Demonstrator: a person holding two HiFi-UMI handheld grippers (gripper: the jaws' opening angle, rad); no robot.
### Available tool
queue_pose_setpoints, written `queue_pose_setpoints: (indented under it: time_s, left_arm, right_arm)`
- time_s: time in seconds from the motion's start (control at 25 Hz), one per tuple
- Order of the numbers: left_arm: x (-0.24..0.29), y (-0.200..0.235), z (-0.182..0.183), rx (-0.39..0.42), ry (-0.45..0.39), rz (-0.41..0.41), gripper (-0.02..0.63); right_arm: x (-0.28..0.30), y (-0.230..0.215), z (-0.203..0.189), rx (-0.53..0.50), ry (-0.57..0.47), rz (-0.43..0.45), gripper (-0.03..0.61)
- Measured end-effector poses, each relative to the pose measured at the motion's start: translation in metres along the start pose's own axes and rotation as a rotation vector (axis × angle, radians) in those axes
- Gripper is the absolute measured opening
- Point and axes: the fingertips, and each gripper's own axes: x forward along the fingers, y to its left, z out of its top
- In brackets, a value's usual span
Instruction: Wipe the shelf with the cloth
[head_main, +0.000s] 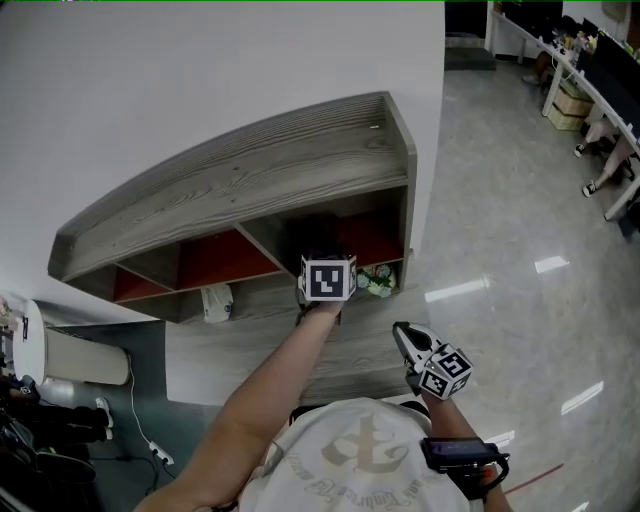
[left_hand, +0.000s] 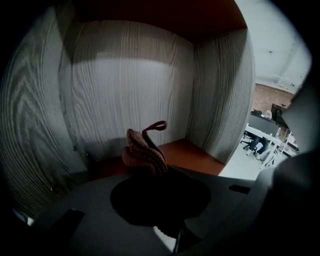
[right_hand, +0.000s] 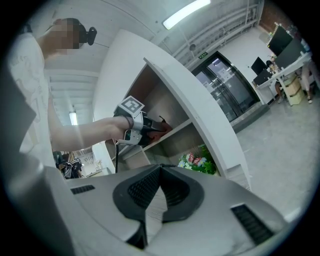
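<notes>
The grey wooden shelf unit (head_main: 250, 175) with red back panels stands against a white wall. My left gripper (head_main: 327, 281) reaches into its upper right compartment and is shut on a bunched reddish-brown cloth (left_hand: 144, 150). In the left gripper view the cloth rests against the compartment's red floor (left_hand: 192, 155), and the jaws themselves are mostly hidden under it. My right gripper (head_main: 403, 335) hangs lower right of the shelf, shut with nothing in it, its pads (right_hand: 150, 185) meeting at the tip. The right gripper view shows the left gripper (right_hand: 136, 127) and the cloth (right_hand: 164, 128) from the side.
Artificial flowers (head_main: 377, 280) sit in the lower right compartment, close beside the left gripper. A white object (head_main: 216, 301) lies in a compartment further left. A white appliance (head_main: 62, 356) with cables stands on the floor at left. Desks and seated people (head_main: 595, 90) are far right across the glossy floor.
</notes>
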Motion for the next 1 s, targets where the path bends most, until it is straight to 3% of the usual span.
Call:
queue_pose_setpoints:
  time_s: [0.24, 0.64, 1.0]
  left_arm:
    - [0.006, -0.032, 0.012, 0.008, 0.021, -0.119, 0.066]
    - [0.024, -0.085, 0.026, 0.103, 0.049, -0.265, 0.066]
    - [0.002, -0.117, 0.011, 0.146, 0.033, -0.404, 0.066]
  right_arm:
    - [-0.010, -0.002, -0.001, 0.009, -0.006, -0.022, 0.005]
    - [-0.022, -0.007, -0.001, 0.017, -0.024, -0.057, 0.005]
    - [-0.017, -0.004, -0.002, 0.013, -0.020, -0.052, 0.005]
